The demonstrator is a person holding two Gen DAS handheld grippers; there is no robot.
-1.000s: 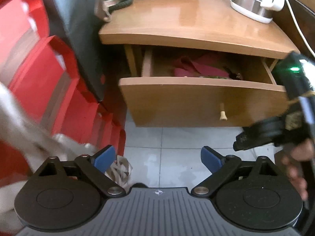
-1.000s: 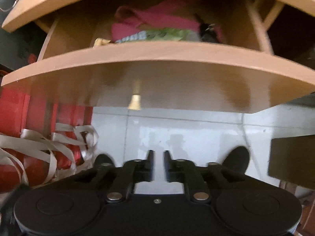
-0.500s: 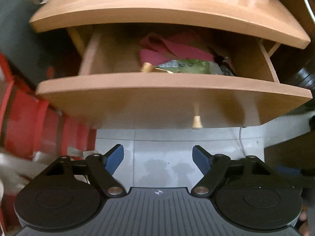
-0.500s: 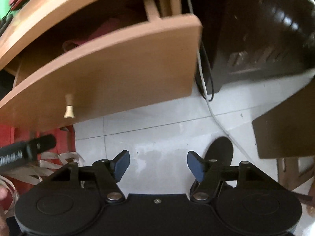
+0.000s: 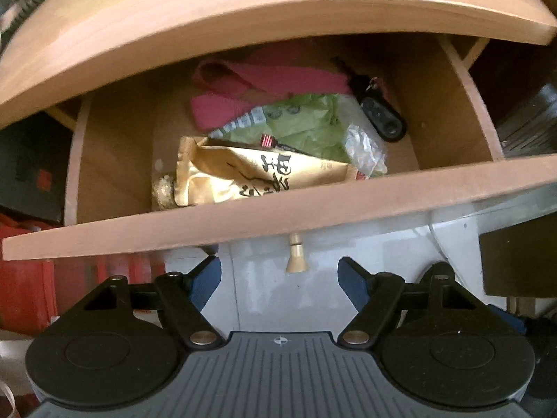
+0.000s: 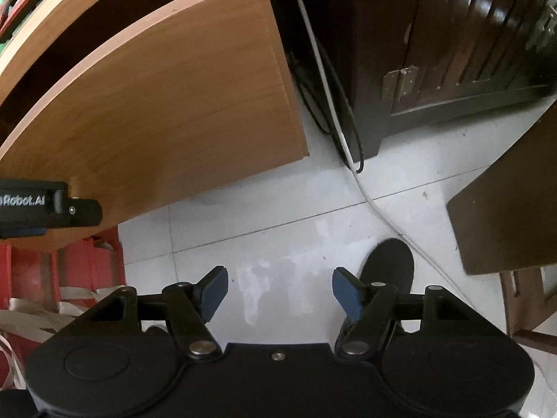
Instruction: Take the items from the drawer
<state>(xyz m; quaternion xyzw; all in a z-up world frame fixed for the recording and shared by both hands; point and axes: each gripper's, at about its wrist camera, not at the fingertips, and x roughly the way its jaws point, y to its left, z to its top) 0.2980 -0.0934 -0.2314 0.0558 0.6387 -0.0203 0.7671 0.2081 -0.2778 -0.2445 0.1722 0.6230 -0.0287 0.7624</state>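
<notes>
One open drawer (image 5: 264,216) holds one gold pouch (image 5: 257,177), one green packet (image 5: 306,129), one key fob (image 5: 383,118), one pink strap (image 5: 250,87).

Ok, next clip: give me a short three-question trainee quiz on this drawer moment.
1. True or false: the drawer is open.
2. Which item lies nearest the drawer's front panel? A) gold packet B) pink strap C) black key fob
3. Is anything between the fingers of the left gripper or the right gripper?

Key: 1 true; 2 A; 3 no, both stand open and empty above the floor tiles.
</notes>
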